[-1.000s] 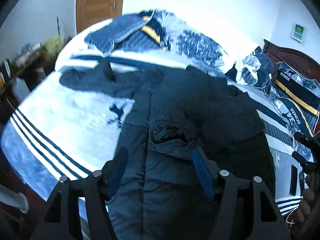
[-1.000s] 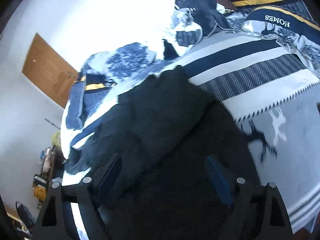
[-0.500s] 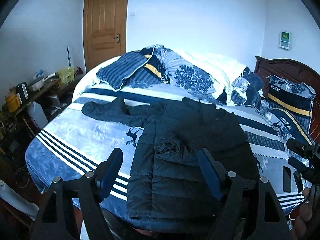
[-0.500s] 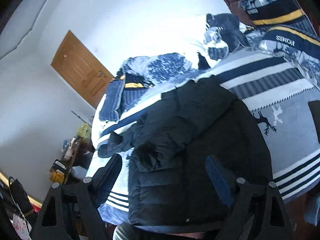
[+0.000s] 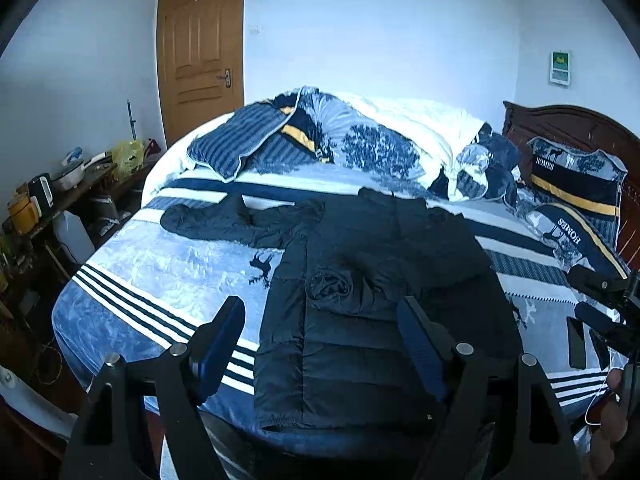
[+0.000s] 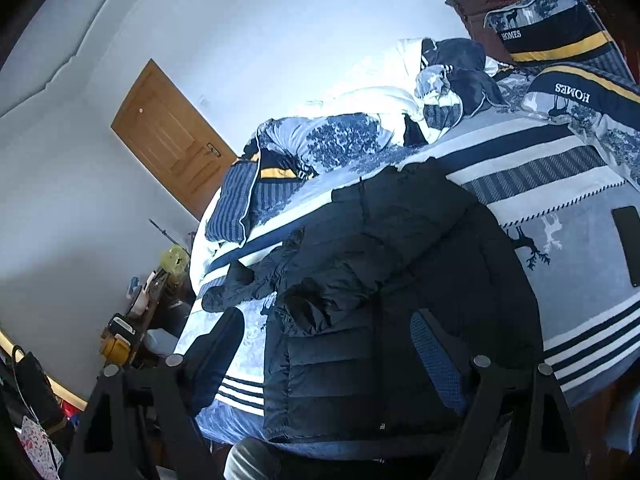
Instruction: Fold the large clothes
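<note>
dark jacket (image 5: 372, 288) spread on the bed (image 5: 168, 264)
left gripper (image 5: 320, 340) and right gripper (image 6: 328, 356) both gape wide, empty, above its hem.

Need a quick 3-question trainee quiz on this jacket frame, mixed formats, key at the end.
1. True or false: the left tool grips the black puffer jacket.
2. One sleeve is folded across the jacket's front. Where does the other sleeve lie? A) stretched out on the blanket B) tucked under the body
3. What flat dark item lies on the blanket beside the jacket?

Key: 1 false; 2 A; 3 a phone.
</note>
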Demonstrator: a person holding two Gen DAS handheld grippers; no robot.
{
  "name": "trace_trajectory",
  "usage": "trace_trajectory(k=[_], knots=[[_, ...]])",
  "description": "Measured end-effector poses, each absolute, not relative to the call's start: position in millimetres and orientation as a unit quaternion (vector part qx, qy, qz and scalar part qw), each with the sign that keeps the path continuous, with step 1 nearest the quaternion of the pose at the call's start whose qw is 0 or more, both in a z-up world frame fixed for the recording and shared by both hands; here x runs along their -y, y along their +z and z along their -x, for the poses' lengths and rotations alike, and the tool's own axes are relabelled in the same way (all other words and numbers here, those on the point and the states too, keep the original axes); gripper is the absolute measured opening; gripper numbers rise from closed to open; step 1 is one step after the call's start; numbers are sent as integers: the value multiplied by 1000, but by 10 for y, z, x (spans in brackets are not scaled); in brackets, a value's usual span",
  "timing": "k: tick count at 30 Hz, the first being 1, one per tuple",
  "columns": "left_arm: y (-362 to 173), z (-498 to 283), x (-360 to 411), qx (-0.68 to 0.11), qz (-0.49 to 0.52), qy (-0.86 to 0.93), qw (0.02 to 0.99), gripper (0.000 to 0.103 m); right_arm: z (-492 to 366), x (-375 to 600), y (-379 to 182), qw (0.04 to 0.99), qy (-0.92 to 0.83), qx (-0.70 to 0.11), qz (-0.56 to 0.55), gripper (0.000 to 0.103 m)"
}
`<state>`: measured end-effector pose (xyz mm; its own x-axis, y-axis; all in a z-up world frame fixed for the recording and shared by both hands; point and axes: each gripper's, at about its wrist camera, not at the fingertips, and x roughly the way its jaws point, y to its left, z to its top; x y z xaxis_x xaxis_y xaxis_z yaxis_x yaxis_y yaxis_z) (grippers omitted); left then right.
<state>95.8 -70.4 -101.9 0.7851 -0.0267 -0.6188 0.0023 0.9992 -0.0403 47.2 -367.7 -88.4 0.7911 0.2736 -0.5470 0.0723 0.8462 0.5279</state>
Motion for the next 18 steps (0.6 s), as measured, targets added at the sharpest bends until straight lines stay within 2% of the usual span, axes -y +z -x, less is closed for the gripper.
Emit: trace_trajectory(k=[6, 18], knots=[[-1305, -1193, 647, -363, 23, -3, 932, 79, -622, 3747, -1059, 903, 46, -331, -269, 88], [-2058, -2147, 544, -451, 100, -42, 886, 79, -1427, 4036, -1897, 864, 47, -400, -302, 88]])
